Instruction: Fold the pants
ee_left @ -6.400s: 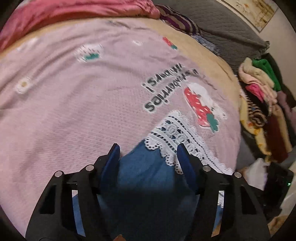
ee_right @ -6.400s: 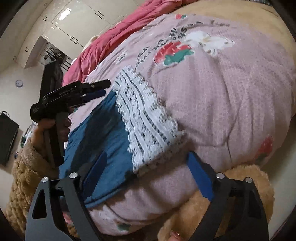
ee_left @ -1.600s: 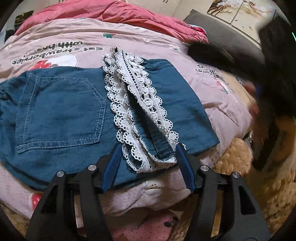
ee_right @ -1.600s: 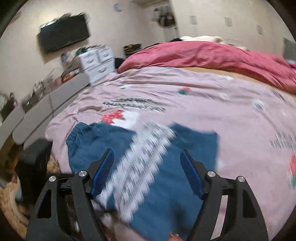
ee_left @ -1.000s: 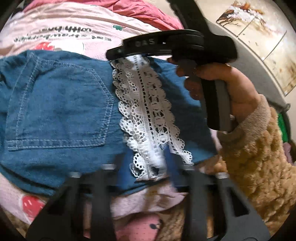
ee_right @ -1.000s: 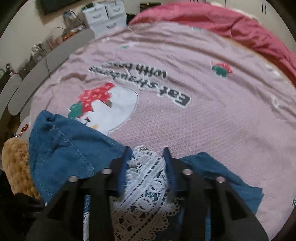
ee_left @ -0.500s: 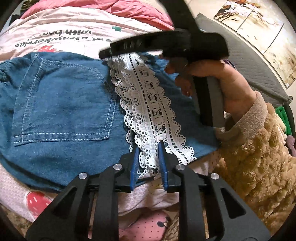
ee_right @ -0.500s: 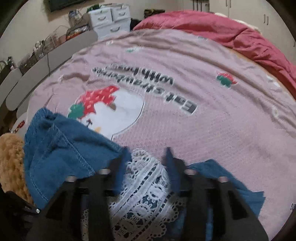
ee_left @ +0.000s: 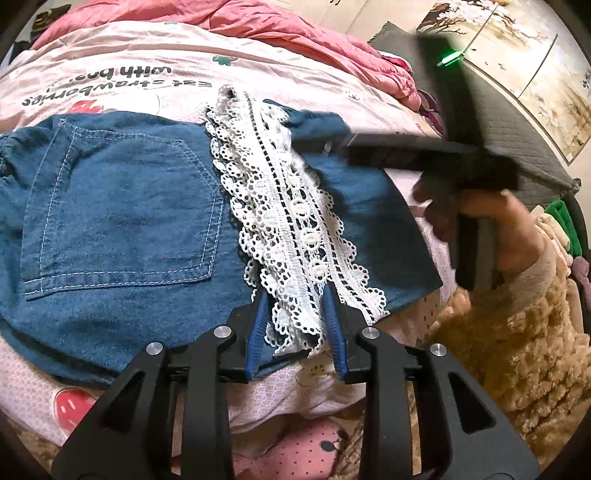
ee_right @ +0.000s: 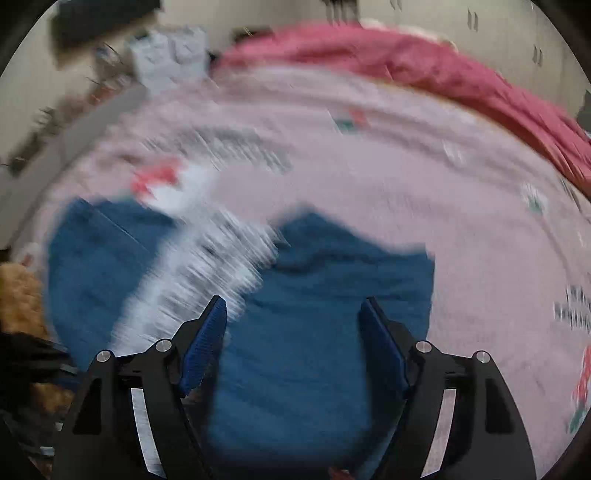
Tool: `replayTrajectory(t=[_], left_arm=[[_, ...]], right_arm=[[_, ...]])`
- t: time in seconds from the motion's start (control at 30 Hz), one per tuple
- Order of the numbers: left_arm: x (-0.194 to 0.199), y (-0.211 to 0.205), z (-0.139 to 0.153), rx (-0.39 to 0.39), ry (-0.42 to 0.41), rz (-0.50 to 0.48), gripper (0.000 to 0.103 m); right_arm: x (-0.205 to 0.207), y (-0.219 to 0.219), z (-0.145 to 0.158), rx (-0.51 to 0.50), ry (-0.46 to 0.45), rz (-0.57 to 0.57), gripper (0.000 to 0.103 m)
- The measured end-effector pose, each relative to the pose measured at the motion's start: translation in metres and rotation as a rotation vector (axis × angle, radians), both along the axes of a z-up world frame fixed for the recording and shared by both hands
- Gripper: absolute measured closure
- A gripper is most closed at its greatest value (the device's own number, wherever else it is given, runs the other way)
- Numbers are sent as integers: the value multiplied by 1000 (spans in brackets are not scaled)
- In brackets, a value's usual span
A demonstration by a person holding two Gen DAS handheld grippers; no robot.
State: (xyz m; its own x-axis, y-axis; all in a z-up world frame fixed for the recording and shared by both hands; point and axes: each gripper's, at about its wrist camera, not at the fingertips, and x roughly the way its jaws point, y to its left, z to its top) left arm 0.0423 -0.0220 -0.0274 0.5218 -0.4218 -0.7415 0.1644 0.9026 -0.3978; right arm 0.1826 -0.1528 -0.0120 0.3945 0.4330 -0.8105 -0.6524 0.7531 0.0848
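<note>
Blue denim pants lie flat on the pink bedspread, back pocket up, one leg folded over so its white lace hem runs down the middle. My left gripper straddles the near end of the lace; its jaws are opening and the pads no longer pinch it. My right gripper, blurred and held by a hand, hovers over the folded leg. In the right wrist view the right gripper is opening wide above the denim with nothing between its fingers, the lace to its left.
A red quilt is bunched at the far side of the bed. A fuzzy tan sleeve fills the right foreground. A pile of clothes sits beyond the bed's right edge. A white dresser stands against the far wall.
The right gripper let go of the lace's far end, spread its jaws and pulled back to the right. The left jaws widened a little around the near lace end.
</note>
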Motion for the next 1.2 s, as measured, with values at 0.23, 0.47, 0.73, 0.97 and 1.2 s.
replayTrajectory(t=[0.23,0.47,0.73,0.97,1.2], left_arm=[[-9,6,6,39,-20,23,63],[-23,25,24,75,-67,100,52],[-37,53,43,105,-105,210,39],[-45,72,53,150,-110,290,34],[-54,93,51,155,-95,345,31]], right_arm=[[2,-3,-17,24,1,-54,21],[-8,-13,2,77,-22,-86,12],[-18,-23,32,121,-65,-101,12],[-26,-7,56,138,-108,-46,12],[-34,40,74,129,-134,70,12]])
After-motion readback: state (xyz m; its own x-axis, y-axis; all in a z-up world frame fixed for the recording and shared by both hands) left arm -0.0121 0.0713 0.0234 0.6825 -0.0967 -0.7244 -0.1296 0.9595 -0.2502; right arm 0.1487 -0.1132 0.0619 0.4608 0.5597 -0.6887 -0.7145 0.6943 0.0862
